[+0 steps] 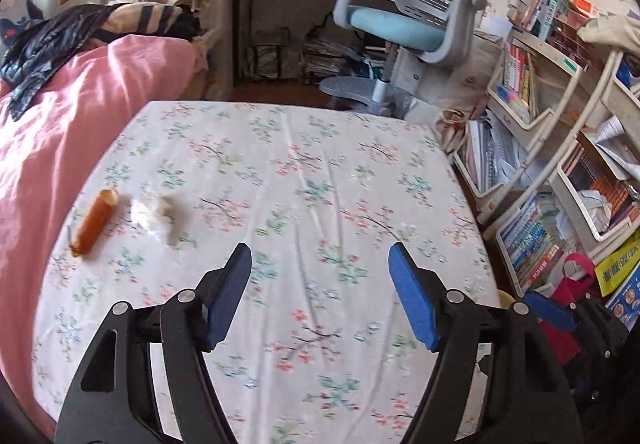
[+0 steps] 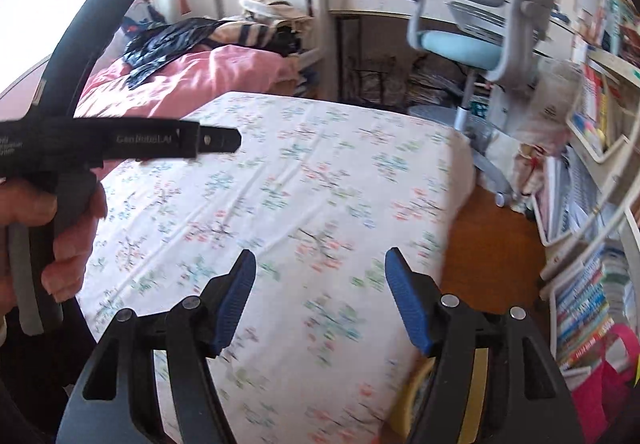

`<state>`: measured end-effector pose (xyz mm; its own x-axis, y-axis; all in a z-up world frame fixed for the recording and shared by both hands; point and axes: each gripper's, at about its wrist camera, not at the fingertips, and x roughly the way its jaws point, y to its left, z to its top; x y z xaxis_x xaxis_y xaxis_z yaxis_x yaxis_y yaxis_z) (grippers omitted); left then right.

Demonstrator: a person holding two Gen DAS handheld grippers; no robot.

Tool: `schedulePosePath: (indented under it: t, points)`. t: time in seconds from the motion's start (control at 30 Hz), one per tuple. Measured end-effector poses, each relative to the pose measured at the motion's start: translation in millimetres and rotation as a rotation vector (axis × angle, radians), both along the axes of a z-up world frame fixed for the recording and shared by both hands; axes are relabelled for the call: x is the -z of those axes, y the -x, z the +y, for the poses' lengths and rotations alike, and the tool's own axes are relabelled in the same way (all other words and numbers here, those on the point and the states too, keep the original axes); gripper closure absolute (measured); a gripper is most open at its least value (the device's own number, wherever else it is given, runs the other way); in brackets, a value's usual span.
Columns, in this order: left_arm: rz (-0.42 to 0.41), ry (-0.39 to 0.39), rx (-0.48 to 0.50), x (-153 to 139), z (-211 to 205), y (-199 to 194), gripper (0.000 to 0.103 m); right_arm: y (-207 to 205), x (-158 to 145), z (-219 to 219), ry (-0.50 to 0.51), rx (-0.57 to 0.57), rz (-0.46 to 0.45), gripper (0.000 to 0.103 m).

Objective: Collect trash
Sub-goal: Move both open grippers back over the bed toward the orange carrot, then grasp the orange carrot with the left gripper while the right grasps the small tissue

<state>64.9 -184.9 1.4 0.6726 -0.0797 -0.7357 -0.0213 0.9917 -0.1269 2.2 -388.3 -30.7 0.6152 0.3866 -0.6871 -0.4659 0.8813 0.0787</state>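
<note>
A half-eaten sausage (image 1: 95, 222) and a crumpled tissue (image 1: 157, 209) just beside it lie uncollected on the flowered bed sheet (image 1: 320, 184), near its left edge by the pink quilt (image 1: 60, 124). The left tongs (image 1: 320, 264) and right tongs (image 2: 320, 272) both hang wide apart and empty above the bed. No bin shows clearly, so collecting looks barely begun here.

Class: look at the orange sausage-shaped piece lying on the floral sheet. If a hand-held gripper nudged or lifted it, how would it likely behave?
The orange sausage-shaped piece is a rounded cylinder, so a sideways push would probably roll it. Its smooth, shiny skin may slip between flat pads. One end looks bitten open, so it is likely soft and could squash under a hard squeeze.
</note>
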Motion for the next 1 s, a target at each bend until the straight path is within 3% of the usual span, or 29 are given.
schedulePosePath:
  t: [0.13, 0.3, 0.6, 0.67, 0.73, 0.8, 1.0]
  points:
    - [-0.030, -0.055, -0.129, -6, 77, -8, 0.035, -12, 3, 43, -0.010, -0.053, 0.002, 0.038]
    - [0.039, -0.105, -0.284, 15, 160, -24, 0.035, -22, 9, 95, -0.001, -0.132, 0.009, 0.038]
    - [0.148, -0.184, -0.257, 59, 197, -54, 0.036, -44, 25, 191, 0.063, -0.272, 0.025, 0.038]
    - [0.167, -0.200, -0.237, 68, 199, -65, 0.044, -55, 29, 207, 0.073, -0.285, 0.032, 0.038]
    - [0.201, -0.184, -0.203, 77, 202, -75, 0.061, -66, 32, 218, 0.084, -0.291, 0.038, 0.038]
    - [0.184, -0.190, -0.180, 77, 202, -80, 0.079, -77, 36, 227, 0.095, -0.294, 0.045, 0.038]
    - [0.183, -0.121, -0.165, 67, 210, -85, 0.081, -103, 45, 242, 0.105, -0.300, 0.072, 0.038]
